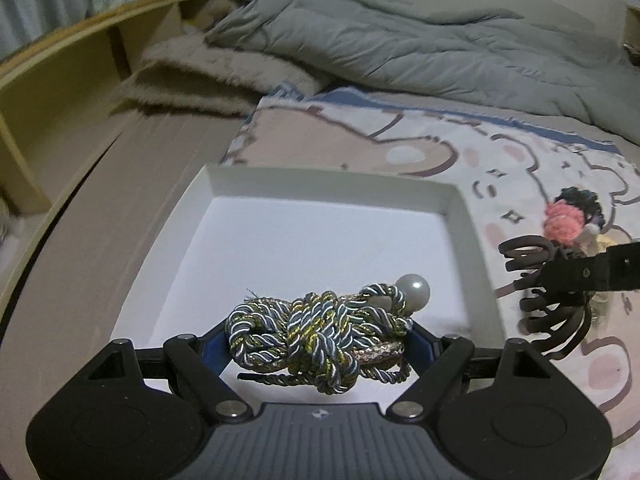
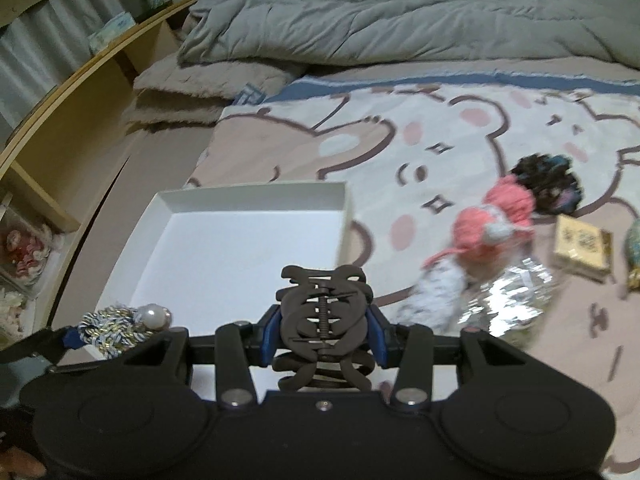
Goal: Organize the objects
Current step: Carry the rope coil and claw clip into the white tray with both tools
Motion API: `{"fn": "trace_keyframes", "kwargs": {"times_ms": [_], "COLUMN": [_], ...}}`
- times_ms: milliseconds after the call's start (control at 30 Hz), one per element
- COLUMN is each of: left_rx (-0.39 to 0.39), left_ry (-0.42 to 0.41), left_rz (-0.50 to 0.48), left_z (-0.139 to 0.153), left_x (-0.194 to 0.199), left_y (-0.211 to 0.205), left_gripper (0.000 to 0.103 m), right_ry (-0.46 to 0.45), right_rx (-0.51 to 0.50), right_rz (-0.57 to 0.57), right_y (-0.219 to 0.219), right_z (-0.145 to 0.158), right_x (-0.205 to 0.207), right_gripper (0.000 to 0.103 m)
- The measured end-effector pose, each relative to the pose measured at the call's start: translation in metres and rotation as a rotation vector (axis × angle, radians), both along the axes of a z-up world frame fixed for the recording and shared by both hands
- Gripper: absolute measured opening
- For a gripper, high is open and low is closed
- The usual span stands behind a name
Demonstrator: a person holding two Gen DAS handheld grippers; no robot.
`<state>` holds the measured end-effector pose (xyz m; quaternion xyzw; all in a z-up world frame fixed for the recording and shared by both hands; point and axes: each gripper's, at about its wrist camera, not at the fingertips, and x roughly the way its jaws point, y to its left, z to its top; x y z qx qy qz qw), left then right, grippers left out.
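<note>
The left gripper [image 1: 320,344] is clamped on a knotted bundle of twisted cord [image 1: 316,332] in blue, white and gold, with a grey pearl bead [image 1: 416,290] at its far end; the blue pads are mostly hidden behind the cord, and the lower strands hang in shadow. The bundle is held over the near part of a shallow white box [image 1: 216,182], whose near rim is cut off by the gripper body. The right gripper [image 2: 322,338] is closed on a dark brown claw clip [image 2: 323,320], its spring and teeth facing the camera; the clip's lower teeth are lost behind the gripper body. It hovers over the box's near right corner [image 2: 346,216]. The rest of the box floor lies bare. To the right, on the cartoon-print bedsheet [image 2: 440,128], sits a blurred heap: pink yarn [image 2: 496,216], a dark scrunchie [image 2: 548,182], something silvery [image 2: 516,300], hard to identify. A small tan box [image 2: 582,246] lies just beyond. A grey quilt [image 2: 400,12] is bunched along the far edge.
</note>
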<state>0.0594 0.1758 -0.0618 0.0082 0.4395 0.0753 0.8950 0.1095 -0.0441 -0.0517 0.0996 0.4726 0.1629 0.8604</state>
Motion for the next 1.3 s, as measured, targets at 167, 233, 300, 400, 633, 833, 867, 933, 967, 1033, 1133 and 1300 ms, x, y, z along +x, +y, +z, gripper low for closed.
{"fn": "trace_keyframes", "kwargs": {"times_ms": [167,233,300,400,633,833,867,933,967,1033,1133,1300], "left_rx": [-0.026,-0.022,-0.01,-0.004,0.002,-0.026,-0.025,-0.019,-0.016,-0.016,-0.02,-0.017], "left_ry": [0.043,0.056,0.065,0.08,0.116,0.13,0.132,0.126,0.125,0.125,0.126,0.124], "left_rz": [0.042,0.039,0.027,0.009,-0.044,-0.077,-0.075,-0.074,-0.075,-0.07,-0.062,-0.059], "left_z": [-0.015,-0.02,-0.023,-0.026,-0.037,-0.041,-0.041,-0.04,-0.039,-0.038,-0.036,-0.033], "left_x": [0.001,0.003,0.004,0.005,0.007,0.008,0.008,0.007,0.006,0.006,0.004,0.003], "left_y": [0.015,0.016,0.015,0.015,0.01,0.003,0.002,0.001,0.001,0.002,0.003,0.003], "left_gripper": [0.084,0.084,0.084,0.084,0.084,0.087,0.089,0.09,0.09,0.09,0.09,0.09], "right_ry": [0.046,0.064,0.077,0.095,0.137,0.178,0.182,0.18,0.178,0.173,0.164,0.157], "right_rx": [0.023,0.029,0.03,0.021,-0.042,-0.028,-0.026,-0.029,-0.029,-0.032,-0.041,-0.037], "right_rz": [0.003,0.005,0.009,0.014,-0.03,-0.064,-0.058,-0.051,-0.045,-0.032,-0.015,0.009], "right_y": [0.025,0.033,0.041,0.051,0.064,0.064,0.064,0.063,0.062,0.059,0.055,0.049], "right_z": [-0.013,-0.017,-0.023,-0.031,-0.048,-0.051,-0.051,-0.049,-0.048,-0.047,-0.045,-0.042], "right_x": [0.003,0.004,0.004,0.003,-0.001,-0.004,-0.004,-0.006,-0.006,-0.008,-0.009,-0.01], "right_gripper": [0.045,0.045,0.045,0.045,0.045,0.049,0.05,0.052,0.052,0.052,0.052,0.054]}}
